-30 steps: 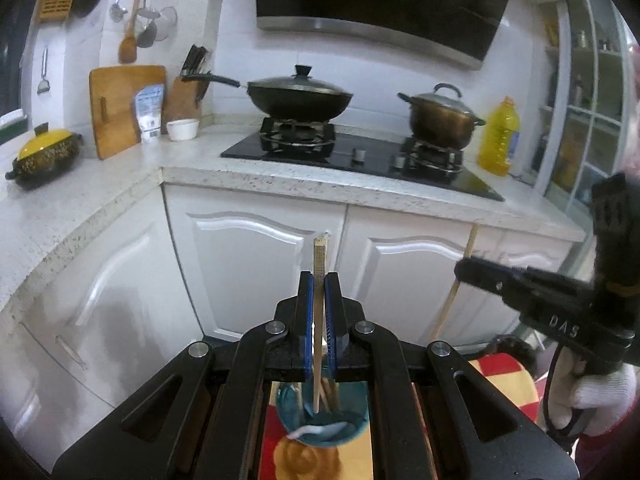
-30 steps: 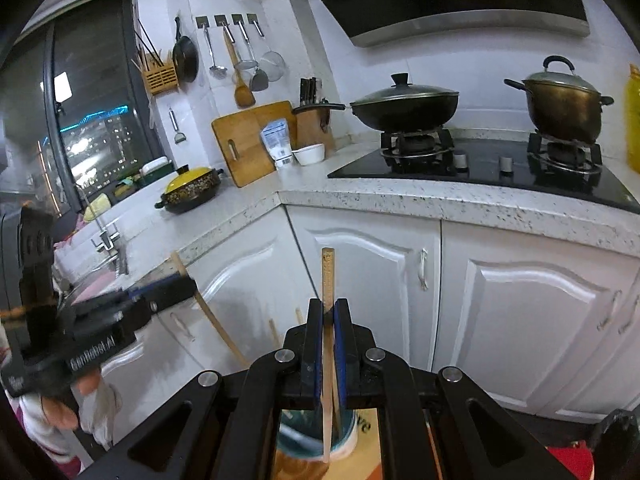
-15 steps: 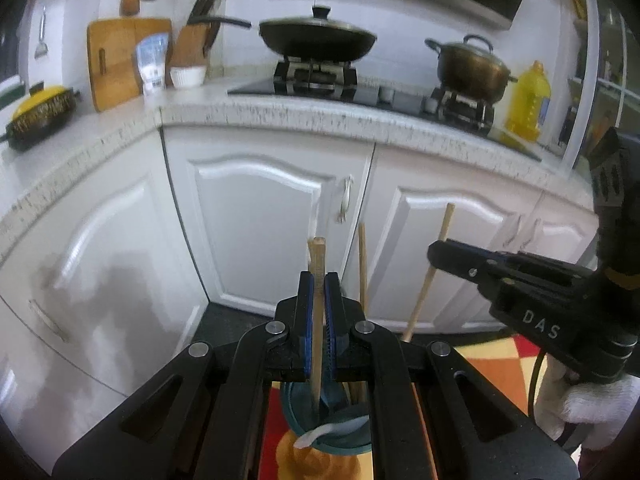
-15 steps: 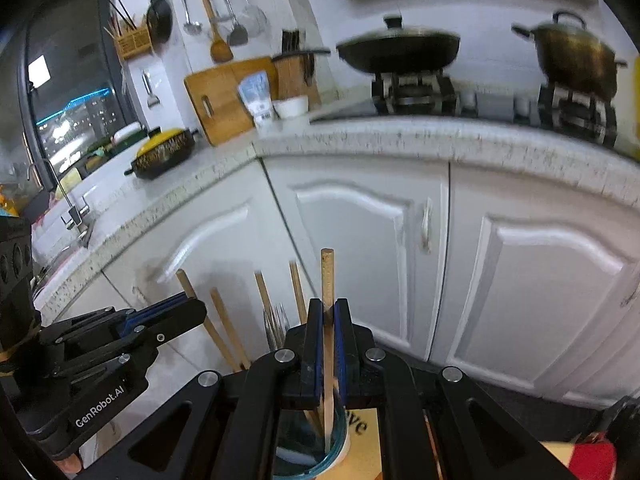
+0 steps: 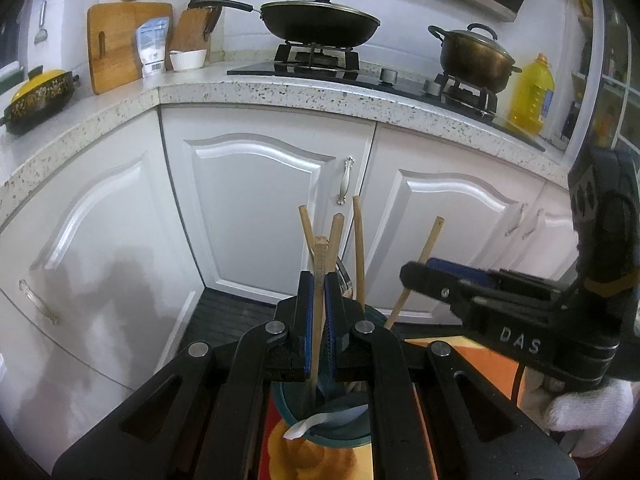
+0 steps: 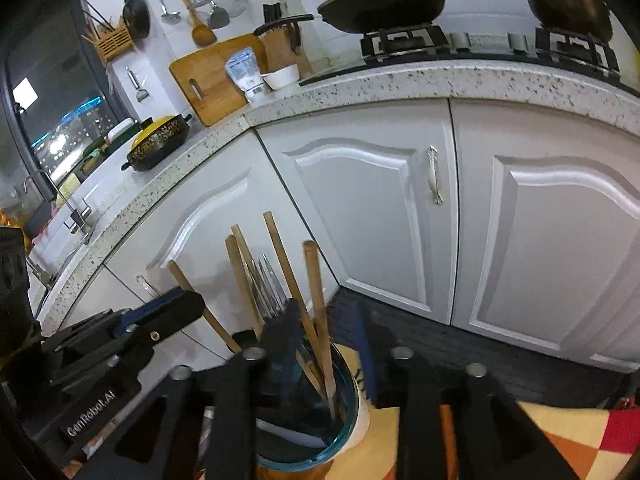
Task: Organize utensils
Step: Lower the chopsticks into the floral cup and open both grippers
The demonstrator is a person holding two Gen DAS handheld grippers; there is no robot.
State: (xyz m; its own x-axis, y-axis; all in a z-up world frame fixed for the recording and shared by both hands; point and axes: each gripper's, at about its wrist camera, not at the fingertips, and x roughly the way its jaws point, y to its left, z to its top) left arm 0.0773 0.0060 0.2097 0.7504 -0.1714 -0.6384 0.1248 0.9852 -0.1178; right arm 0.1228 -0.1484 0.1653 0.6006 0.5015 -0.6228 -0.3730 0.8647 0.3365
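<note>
With the left gripper (image 5: 318, 312) clamped on a wooden chopstick (image 5: 319, 280) whose lower end is inside the teal utensil cup (image 6: 344, 408), release should be delayed until the right gripper (image 6: 326, 344), jaws opening around its own chopstick (image 6: 316, 304), is lifted clear.

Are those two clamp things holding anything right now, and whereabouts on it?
The left hand-held gripper pinches a wooden chopstick just below its top end. The right hand-held gripper is opening; its chopstick stands loose in the utensil cup.
</note>
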